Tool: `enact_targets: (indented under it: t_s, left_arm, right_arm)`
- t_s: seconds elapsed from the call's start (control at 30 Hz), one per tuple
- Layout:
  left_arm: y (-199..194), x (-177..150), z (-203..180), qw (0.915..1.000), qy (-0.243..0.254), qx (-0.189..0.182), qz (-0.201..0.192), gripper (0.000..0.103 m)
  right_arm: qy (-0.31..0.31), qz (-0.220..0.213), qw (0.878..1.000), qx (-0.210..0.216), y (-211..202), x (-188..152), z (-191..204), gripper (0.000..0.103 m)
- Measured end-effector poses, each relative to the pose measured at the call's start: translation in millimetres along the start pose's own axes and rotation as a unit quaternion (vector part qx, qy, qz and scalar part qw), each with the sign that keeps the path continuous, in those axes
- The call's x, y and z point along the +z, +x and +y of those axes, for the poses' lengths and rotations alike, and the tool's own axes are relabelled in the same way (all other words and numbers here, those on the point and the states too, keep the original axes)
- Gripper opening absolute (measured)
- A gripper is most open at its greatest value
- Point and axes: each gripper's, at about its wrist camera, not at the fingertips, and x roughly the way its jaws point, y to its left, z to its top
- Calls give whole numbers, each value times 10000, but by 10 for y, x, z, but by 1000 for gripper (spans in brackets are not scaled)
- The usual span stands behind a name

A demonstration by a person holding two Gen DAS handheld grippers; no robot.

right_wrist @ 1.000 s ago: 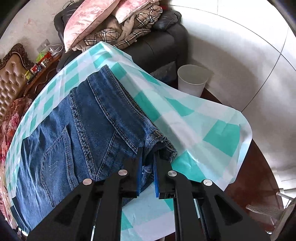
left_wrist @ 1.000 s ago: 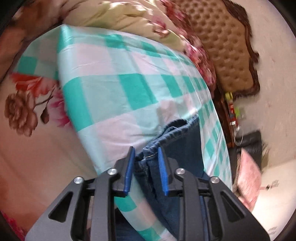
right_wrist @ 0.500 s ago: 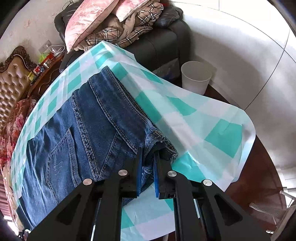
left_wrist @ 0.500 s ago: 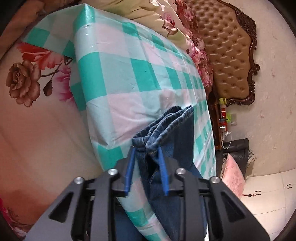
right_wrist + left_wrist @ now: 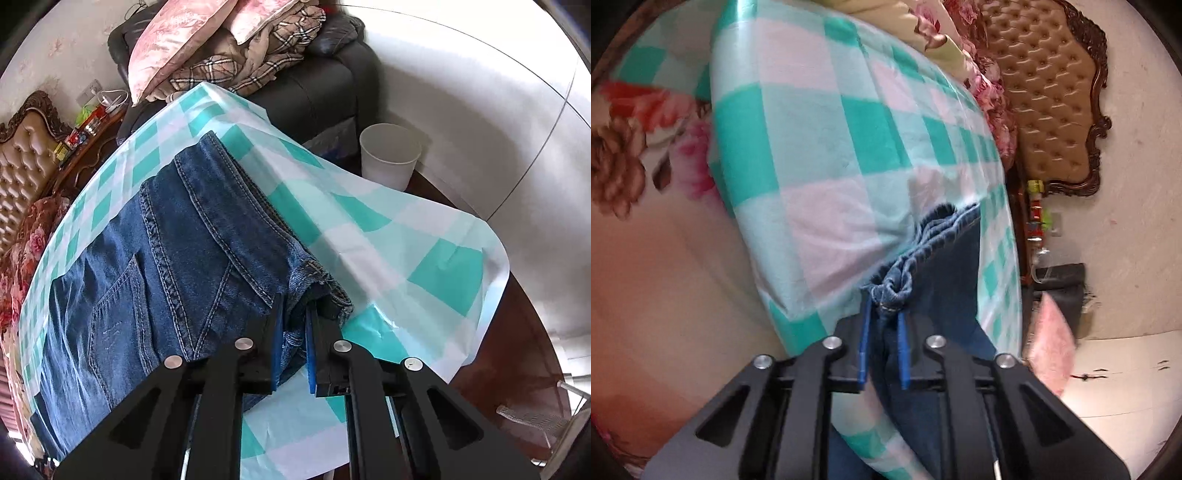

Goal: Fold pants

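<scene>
Blue denim pants [image 5: 166, 258] lie flat on a teal-and-white checked cloth [image 5: 406, 258]. My right gripper [image 5: 295, 306] is shut on the waistband corner at the pants' near right edge. In the left wrist view the pants [image 5: 945, 266] run away from me, and their bunched leg hem [image 5: 897, 284] sits between the blue pads. My left gripper [image 5: 884, 310] is closing, with its pads pressing that hem. The checked cloth [image 5: 812, 147] spreads out beyond it.
Floral bedding [image 5: 646, 147] lies left of the cloth, with a tufted headboard [image 5: 1045, 92] behind. A dark sofa [image 5: 325, 92] piled with pillows and blankets stands at the far end. A white bin [image 5: 389, 155] sits on the floor next to it.
The left jaws have narrowed onto the leg hem, which is now bunched tighter between them, and the left view has tilted. The right gripper holds still on the waistband.
</scene>
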Motion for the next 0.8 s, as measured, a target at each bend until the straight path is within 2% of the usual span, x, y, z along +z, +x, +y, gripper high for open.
enact_targets:
  t_s: [0.07, 0.17, 0.2, 0.23, 0.3, 0.33, 0.37, 0.43, 0.47, 0.5, 0.53, 0.57, 0.63, 0.67, 0.7, 0.73, 0.77, 0.8]
  left_arm:
    - [-156, 49, -127, 9996, 163, -131, -193, 10]
    - [-62, 28, -187, 9977, 397, 522, -189, 11]
    - [-21, 28, -136, 9977, 294, 588, -143, 12]
    - [-1, 22, -96, 9975, 201, 654, -166, 19]
    - [-42, -6, -141, 9961, 338, 749, -308, 24]
    - [-143, -35, -229, 9911, 542, 1025, -651, 35]
    - [-214, -49, -280, 9881, 663, 1075, -872, 41]
    - [-365, -84, -521, 9776, 1134, 1067, -1418, 41]
    - [-387, -134, -682, 9683, 1532, 1108, -1631, 44]
    - [-325, -237, -943, 9500, 2271, 1209, -1768, 49]
    - [-251, -311, -1090, 9381, 2716, 1279, -1726, 51]
    - [-86, -397, -1268, 9228, 3273, 1317, -1548, 53]
    - [350, -609, -1540, 8906, 4275, 1249, -923, 52]
    - [522, -687, -1616, 8752, 4634, 1224, -653, 48]
    - [762, -814, -1694, 8527, 5096, 1131, -213, 32]
    - [980, -916, -1743, 8366, 5381, 1003, 209, 29]
    - [1146, -994, -1780, 8262, 5546, 887, 435, 27]
    - [1261, -1064, -1805, 8193, 5659, 704, 604, 21]
  right_arm:
    - [49, 8, 10000, 5, -18, -14, -7, 7]
    - [-118, -106, 9998, -150, -34, -72, 53, 7]
    - [-135, -156, 9996, -205, -31, -84, 66, 7]
    - [-160, -187, 9994, -253, -32, -90, 79, 7]
    - [-276, -229, 9986, -378, -40, -101, 112, 7]
    - [-280, -245, 9986, -388, -50, -102, 108, 7]
    - [-255, -260, 9987, -351, -69, -99, 90, 9]
    - [-151, -317, 9989, -295, -150, -93, 33, 21]
    - [-114, -374, 9984, -397, -195, -94, 21, 35]
    - [-101, -607, 9956, -703, -315, -93, 1, 37]
    - [-116, -758, 9939, -792, -396, -86, -12, 37]
    - [-107, -860, 9928, -824, -458, -80, -16, 38]
    - [-116, -1177, 9879, -1008, -645, -57, 2, 40]
    - [-279, -1309, 9857, -1027, -718, -45, 72, 40]
    - [-454, -1402, 9840, -1003, -766, -38, 152, 40]
    - [-656, -1480, 9820, -970, -802, -37, 257, 40]
    - [-891, -1532, 9800, -906, -824, -41, 382, 41]
    - [-1302, -1545, 9774, -621, -834, -67, 613, 41]
